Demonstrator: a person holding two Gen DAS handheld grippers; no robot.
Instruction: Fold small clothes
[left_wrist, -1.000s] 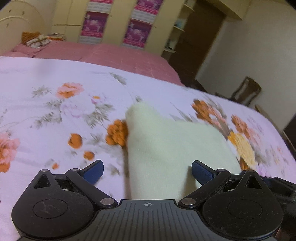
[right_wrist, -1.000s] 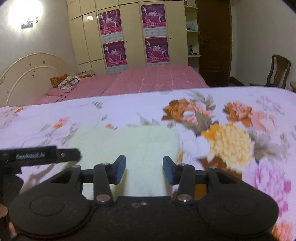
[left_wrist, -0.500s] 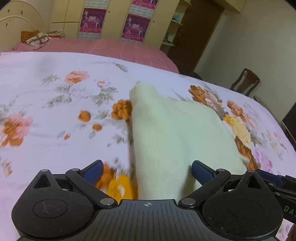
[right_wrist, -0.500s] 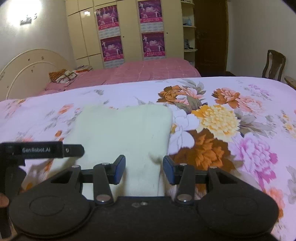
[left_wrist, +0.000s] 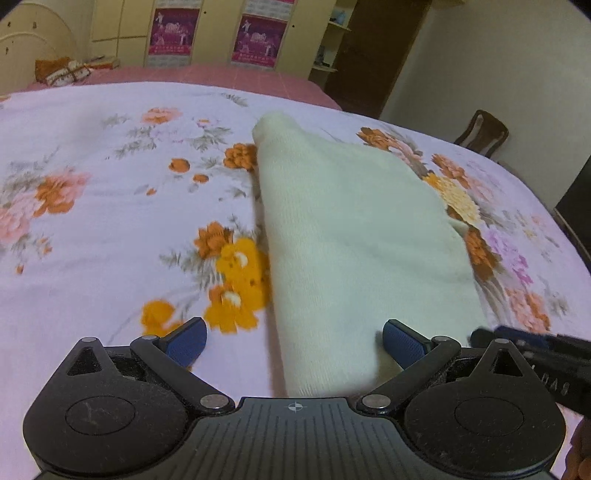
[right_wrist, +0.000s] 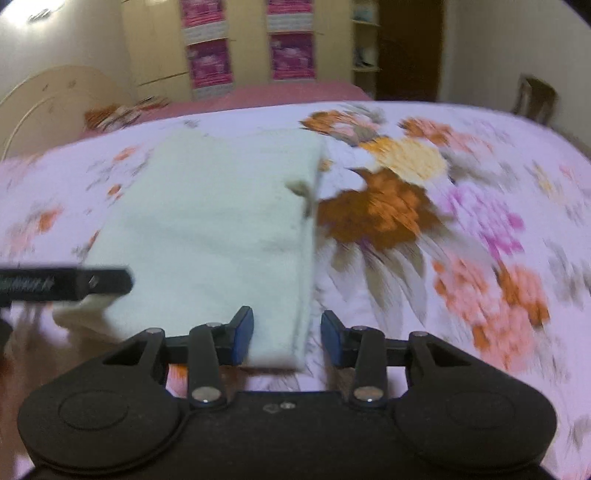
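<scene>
The left gripper (left_wrist: 294, 341) is seen angled downward over the floral bedsheet (left_wrist: 110, 221), its jaws spread wide. The near end of a pale cream folded garment (left_wrist: 354, 236) lies between the blue fingertips (left_wrist: 186, 339), nearer the right-hand one; whether that pad touches the cloth cannot be told, and the left-hand pad stands clear over bare sheet. No pinch is observed.

The right gripper (right_wrist: 287, 339) is likewise pitched downward, its view blurred. Its jaws are partly apart and have just been closing. The near right corner of the garment (right_wrist: 221, 229) is found between them: the left-hand pad (right_wrist: 242, 338) lies against or just beside the cloth edge, while the right-hand pad is separated from it by a strip of sheet. A firm pinch is not shown.

From both tools the garment extends forward and away, lying flat on the sheet, narrowing toward its far end in the left view. The two grippers are held side by side at its near edge; a part of each is visible at the margin of the other's view. A wooden chair (left_wrist: 482, 131) is noted beyond the bed, ahead and to the right.
</scene>
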